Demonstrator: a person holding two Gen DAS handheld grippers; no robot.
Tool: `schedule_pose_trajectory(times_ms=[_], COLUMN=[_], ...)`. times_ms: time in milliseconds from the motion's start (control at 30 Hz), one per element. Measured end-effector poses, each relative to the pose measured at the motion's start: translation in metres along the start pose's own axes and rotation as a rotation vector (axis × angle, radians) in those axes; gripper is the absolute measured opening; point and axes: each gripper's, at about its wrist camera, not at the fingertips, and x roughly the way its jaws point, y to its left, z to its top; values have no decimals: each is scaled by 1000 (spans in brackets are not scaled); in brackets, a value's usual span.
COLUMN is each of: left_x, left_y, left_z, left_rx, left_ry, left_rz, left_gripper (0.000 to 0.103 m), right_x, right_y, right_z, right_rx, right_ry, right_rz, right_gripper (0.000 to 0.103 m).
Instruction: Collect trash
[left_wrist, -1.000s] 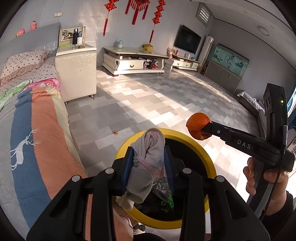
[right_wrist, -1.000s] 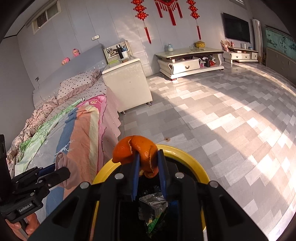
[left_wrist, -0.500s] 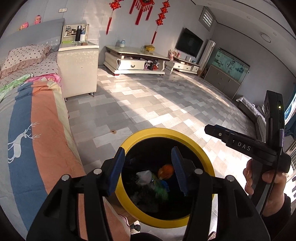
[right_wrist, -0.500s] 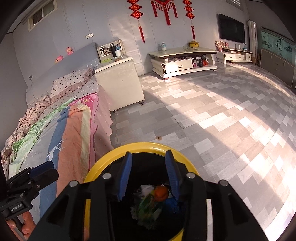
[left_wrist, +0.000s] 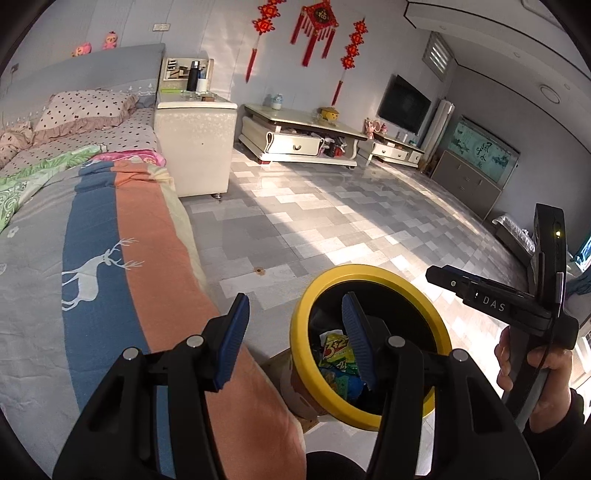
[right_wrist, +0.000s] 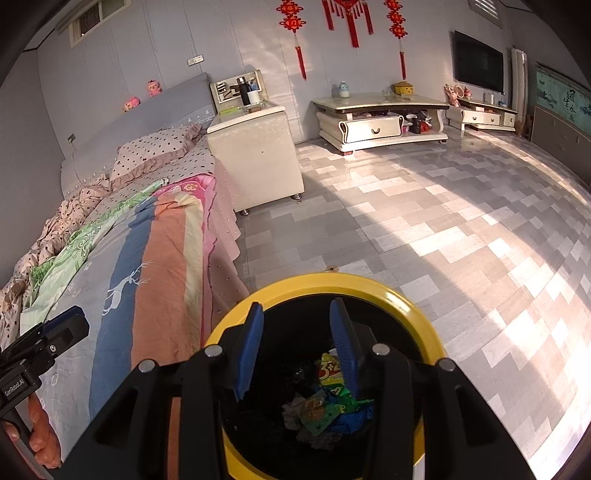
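Observation:
A yellow-rimmed black trash bin stands on the floor beside the bed; it also shows in the right wrist view. Inside lie several snack wrappers, green and blue, also seen in the right wrist view. My left gripper is open and empty, above the bin's left rim and the bed edge. My right gripper is open and empty, directly over the bin's mouth; it also shows in the left wrist view, to the right of the bin.
A bed with a striped deer-print cover runs along the left. A white bedside cabinet stands beyond it, and low TV cabinets line the far wall. Grey tiled floor spreads to the right.
One second ago my left gripper held a crumpled tissue and my right an orange peel; both opened and dropped them into the bin. The left gripper has since shifted left toward the bed.

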Motion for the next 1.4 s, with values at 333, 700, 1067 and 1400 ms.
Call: schedule_pose_trajectory(times_ms=[333, 700, 1067, 1400], left_x=[-58, -132, -192, -212], left_y=[73, 167, 236, 251], left_z=[-14, -41, -95, -146], left_rx=[-74, -146, -217, -249], left_ry=[-60, -119, -147, -171], left_rz=[104, 260, 391, 459], left_gripper=[49, 49, 50, 72], right_x=[9, 21, 32, 37], right_y=[94, 208, 288, 306], right_z=[-1, -11, -38, -73], right_rx=[-119, -221, -292, -305], right_ry=[27, 46, 69, 41], right_rz=[81, 226, 304, 278], right_gripper=[36, 36, 36, 58])
